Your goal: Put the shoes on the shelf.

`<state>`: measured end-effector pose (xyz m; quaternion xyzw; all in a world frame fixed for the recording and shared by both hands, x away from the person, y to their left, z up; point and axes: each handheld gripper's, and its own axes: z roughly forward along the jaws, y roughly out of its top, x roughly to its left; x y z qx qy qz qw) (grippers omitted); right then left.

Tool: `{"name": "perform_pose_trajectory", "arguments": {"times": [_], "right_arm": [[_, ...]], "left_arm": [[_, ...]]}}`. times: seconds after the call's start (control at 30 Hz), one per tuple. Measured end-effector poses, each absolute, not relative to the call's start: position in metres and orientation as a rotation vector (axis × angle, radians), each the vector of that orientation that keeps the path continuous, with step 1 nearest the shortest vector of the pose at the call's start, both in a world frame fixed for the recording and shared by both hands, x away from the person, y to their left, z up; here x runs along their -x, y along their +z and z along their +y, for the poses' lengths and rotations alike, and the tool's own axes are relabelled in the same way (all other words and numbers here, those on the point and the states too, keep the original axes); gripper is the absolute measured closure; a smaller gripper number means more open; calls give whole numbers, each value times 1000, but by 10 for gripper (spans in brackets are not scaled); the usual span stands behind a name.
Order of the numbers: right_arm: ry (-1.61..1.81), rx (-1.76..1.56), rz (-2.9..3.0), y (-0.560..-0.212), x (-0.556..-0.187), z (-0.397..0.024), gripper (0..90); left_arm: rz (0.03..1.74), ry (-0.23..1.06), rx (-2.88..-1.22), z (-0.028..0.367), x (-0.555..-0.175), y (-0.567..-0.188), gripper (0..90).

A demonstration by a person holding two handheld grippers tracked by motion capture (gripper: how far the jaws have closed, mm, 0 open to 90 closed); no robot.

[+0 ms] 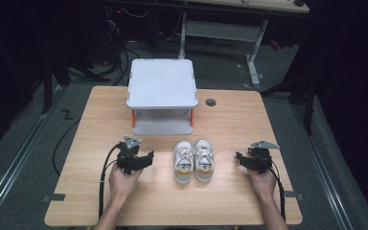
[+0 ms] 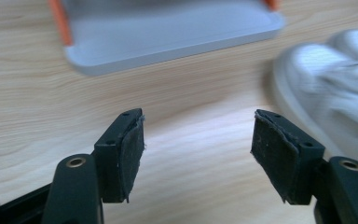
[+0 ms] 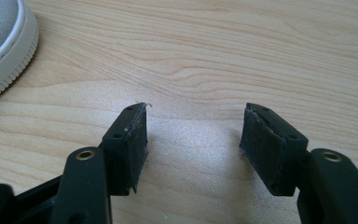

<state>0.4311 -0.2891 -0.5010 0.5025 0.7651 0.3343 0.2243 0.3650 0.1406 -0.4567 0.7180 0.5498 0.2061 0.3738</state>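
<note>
While both grippers gape, shoes (image 1: pixel 193 160) lie between, clear of fingers (image 2: pixel 127 154).

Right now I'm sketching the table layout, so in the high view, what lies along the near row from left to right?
Left hand-held gripper → left shoe → right shoe → right hand-held gripper. The two shoes sit side by side, with a gripper set apart on each flank.
</note>
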Motion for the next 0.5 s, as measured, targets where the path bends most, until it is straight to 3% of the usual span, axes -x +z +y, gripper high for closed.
{"name": "perform_pose_trajectory", "arguments": {"times": [0.33,0.5], "right_arm": [[917,-1382,2114,-501,-431,-289,403],[917,-1378,2118,-501,-431,-289,392]], "left_arm": [[1274,448,-1876,80,-340,-433,342],[1204,445,-1948,39,-335,-432,284]]}}
